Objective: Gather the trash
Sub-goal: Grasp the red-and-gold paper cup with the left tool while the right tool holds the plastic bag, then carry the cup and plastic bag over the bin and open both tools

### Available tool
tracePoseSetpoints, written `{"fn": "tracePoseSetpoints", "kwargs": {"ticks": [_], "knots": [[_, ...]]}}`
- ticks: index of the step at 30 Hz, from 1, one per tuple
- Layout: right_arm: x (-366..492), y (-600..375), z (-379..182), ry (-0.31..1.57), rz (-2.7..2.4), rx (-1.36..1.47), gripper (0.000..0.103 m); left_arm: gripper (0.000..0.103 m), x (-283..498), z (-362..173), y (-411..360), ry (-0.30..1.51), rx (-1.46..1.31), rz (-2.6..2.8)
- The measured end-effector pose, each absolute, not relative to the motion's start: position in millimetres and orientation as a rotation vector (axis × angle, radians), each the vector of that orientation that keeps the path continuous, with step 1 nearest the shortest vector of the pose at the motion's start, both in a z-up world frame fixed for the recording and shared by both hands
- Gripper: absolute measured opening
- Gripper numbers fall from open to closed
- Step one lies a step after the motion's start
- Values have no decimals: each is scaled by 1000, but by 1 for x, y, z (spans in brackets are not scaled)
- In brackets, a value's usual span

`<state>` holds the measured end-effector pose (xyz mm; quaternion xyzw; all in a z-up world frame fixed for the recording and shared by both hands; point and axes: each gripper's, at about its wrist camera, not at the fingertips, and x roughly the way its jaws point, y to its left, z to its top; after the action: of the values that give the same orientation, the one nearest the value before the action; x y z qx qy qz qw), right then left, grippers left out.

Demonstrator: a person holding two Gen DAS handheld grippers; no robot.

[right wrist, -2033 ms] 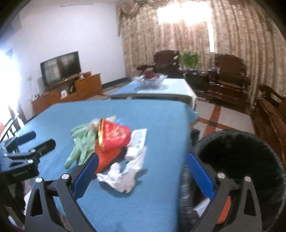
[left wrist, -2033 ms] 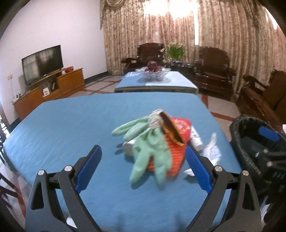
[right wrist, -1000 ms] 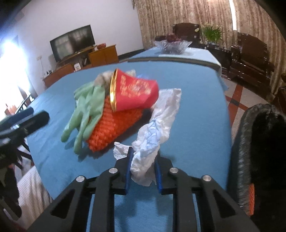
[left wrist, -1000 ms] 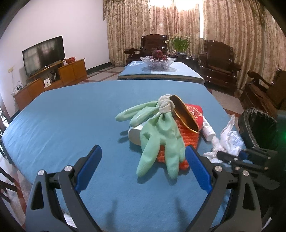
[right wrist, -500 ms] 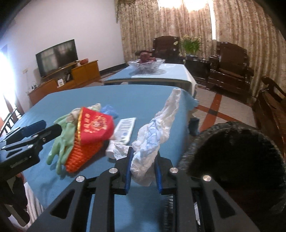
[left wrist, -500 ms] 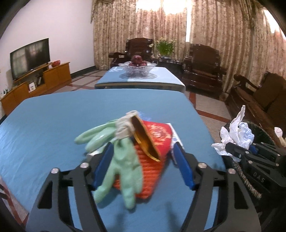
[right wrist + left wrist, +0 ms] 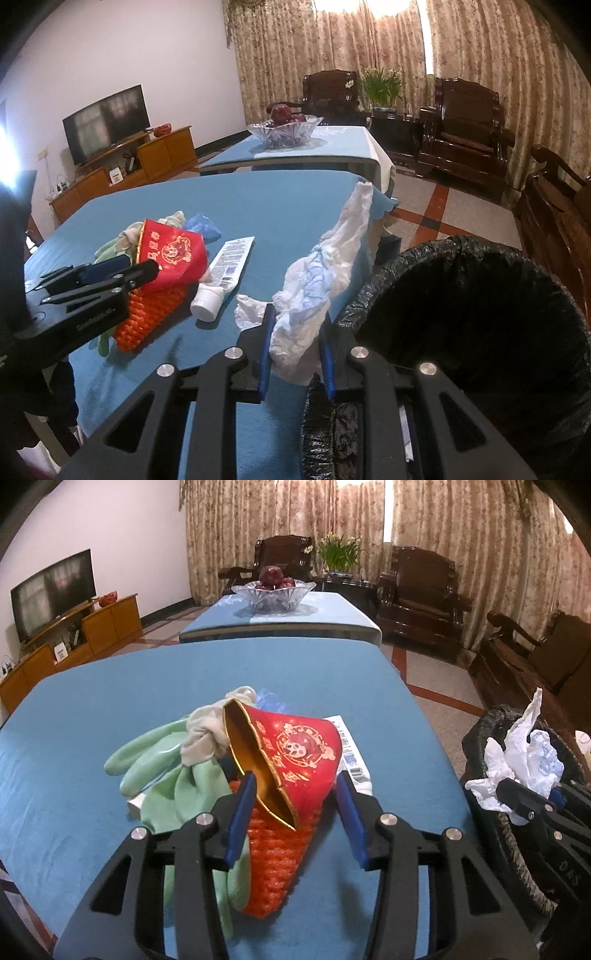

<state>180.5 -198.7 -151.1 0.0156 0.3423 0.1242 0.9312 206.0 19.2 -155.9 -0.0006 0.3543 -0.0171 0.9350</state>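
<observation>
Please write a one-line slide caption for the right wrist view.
Right gripper holds crumpled white paper beside the black-lined bin.

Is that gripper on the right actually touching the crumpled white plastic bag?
Touching. In the right wrist view the right hand-held gripper has both blue pads pressed against the crumpled white plastic bag, which stands up out of the narrow gap between them.
</observation>
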Motion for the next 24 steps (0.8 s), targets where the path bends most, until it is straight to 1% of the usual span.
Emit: {"fn": "tracePoseSetpoints", "kwargs": {"ticks": [2,3,5,7,8,10,12,15,24], "knots": [[181,-200,-152,704,253,35,22,41,208,-158,19,727,2,-37],[181,-200,-152,704,252,36,22,37,209,-158,19,730,0,-40],[182,-200,-152,706,248,36,22,33,213,-159,19,740,-10,-45],[182,-201,-151,707,243,35,22,23,216,-162,19,751,-23,-48],[181,-202,-151,707,241,36,22,20,216,-162,20,753,-27,-49],[180,-202,-151,706,239,35,22,9,217,-163,20,757,-35,-52],[180,-202,-150,705,237,33,22,5,216,-162,22,754,-44,-58],[178,-204,-148,701,235,33,22,3,211,-156,19,729,-34,-62],[167,-207,-129,656,235,42,22,3,195,-123,14,658,-21,-84]]}}
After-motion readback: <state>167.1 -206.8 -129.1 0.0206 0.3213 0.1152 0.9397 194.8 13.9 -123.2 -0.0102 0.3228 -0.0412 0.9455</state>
